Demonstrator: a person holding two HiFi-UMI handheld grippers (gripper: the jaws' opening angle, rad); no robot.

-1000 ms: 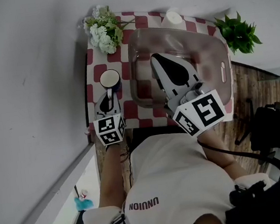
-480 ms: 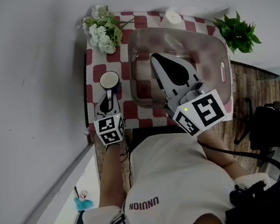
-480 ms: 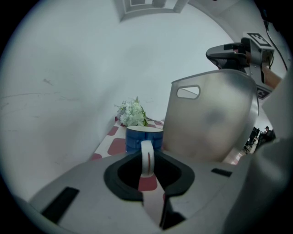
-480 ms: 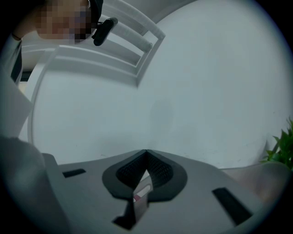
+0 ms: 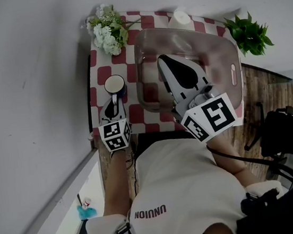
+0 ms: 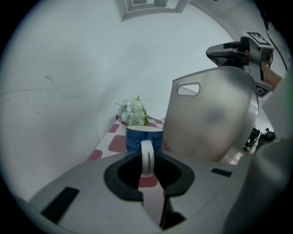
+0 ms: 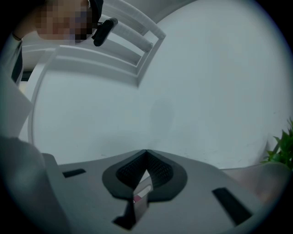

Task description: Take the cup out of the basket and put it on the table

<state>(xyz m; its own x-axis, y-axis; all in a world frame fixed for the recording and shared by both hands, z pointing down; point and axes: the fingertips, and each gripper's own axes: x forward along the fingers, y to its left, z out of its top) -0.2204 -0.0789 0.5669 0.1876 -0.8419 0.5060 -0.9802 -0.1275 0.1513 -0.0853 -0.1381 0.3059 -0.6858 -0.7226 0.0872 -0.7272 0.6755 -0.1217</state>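
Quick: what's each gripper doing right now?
Left gripper: closed on the cup handle.
Right gripper: closed, empty.

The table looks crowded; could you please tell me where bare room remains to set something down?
The table is bare in a narrow strip between flowers and cup, and at the front edge between left gripper and basket. The basket fills the right side.

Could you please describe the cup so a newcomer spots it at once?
On the checked table, look left of the translucent basket, nearer than the white flowers. The cup is the only blue thing there, its white handle in the left gripper.
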